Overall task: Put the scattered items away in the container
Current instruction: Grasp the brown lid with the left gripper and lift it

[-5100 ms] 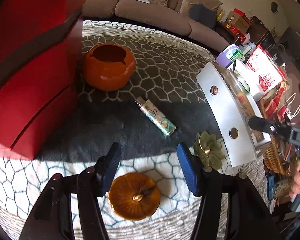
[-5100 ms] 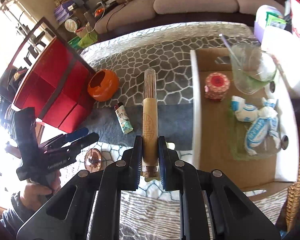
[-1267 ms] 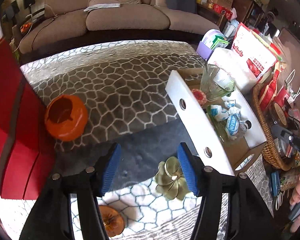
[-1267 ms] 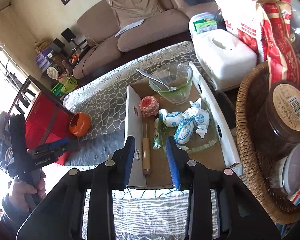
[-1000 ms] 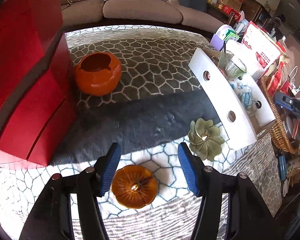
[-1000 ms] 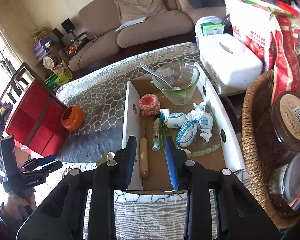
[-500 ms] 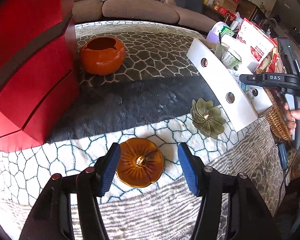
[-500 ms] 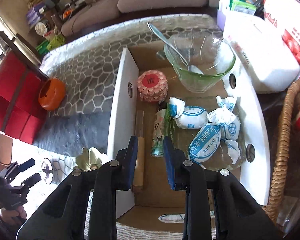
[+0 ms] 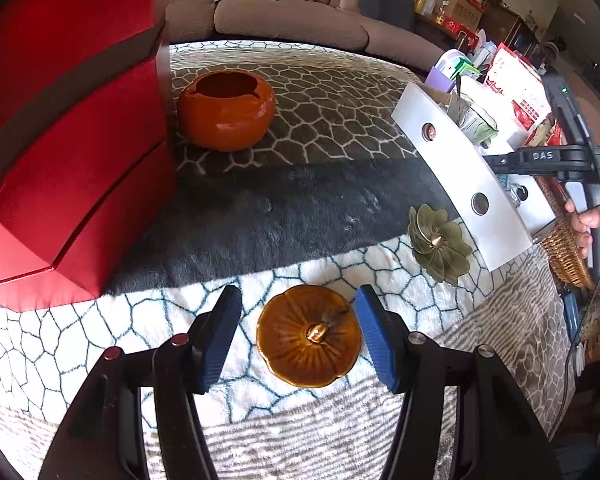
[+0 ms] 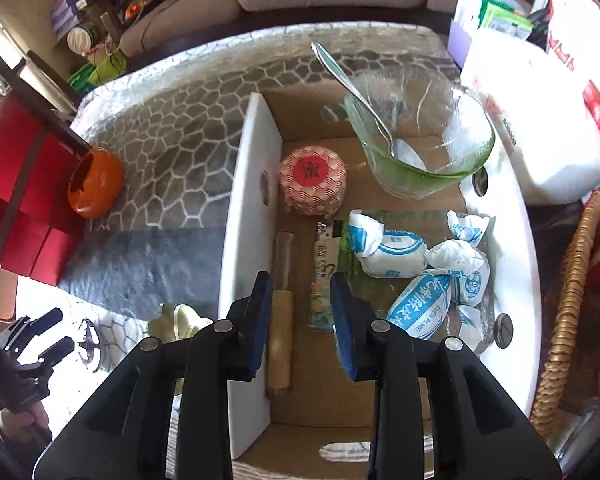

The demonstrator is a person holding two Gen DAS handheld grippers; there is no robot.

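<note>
The pumpkin-shaped lid (image 9: 309, 336) is lying on the white part of the patterned blanket (image 9: 332, 120), showing between the blue pads of the left gripper (image 9: 298, 338), which is hanging over it with its jaws spread and touching nothing. Bare blanket is lying open on both sides of the lid. The brass flower dish (image 9: 439, 245) is sitting near it, just beside the white wall of the cardboard box (image 9: 460, 172). The orange pot (image 9: 226, 110) is standing well apart, close against the red cabinet (image 9: 68, 128), which is closing off that edge of the blanket.

The right gripper (image 10: 300, 316) is hovering over the box (image 10: 252, 216), its jaws opening and pressing on nothing. Below them, on the box floor, the wooden tube (image 10: 281, 320) is lying along the white wall and the lighter (image 10: 322, 280) is lying beside it. Further in, a round red-and-white tin (image 10: 312, 186), a green glass bowl (image 10: 420, 140) with a spoon (image 10: 352, 92) and several wrapped sweets (image 10: 416, 272) are filling the rest. A wicker basket (image 10: 572, 300) is crowding the box's far side.

From the left wrist, the letters "DAS" are showing on the right gripper's body. The sweets' blue lettering and the tin's red mark are too small to read. The gripper's body is cutting off the near end of the tube.
</note>
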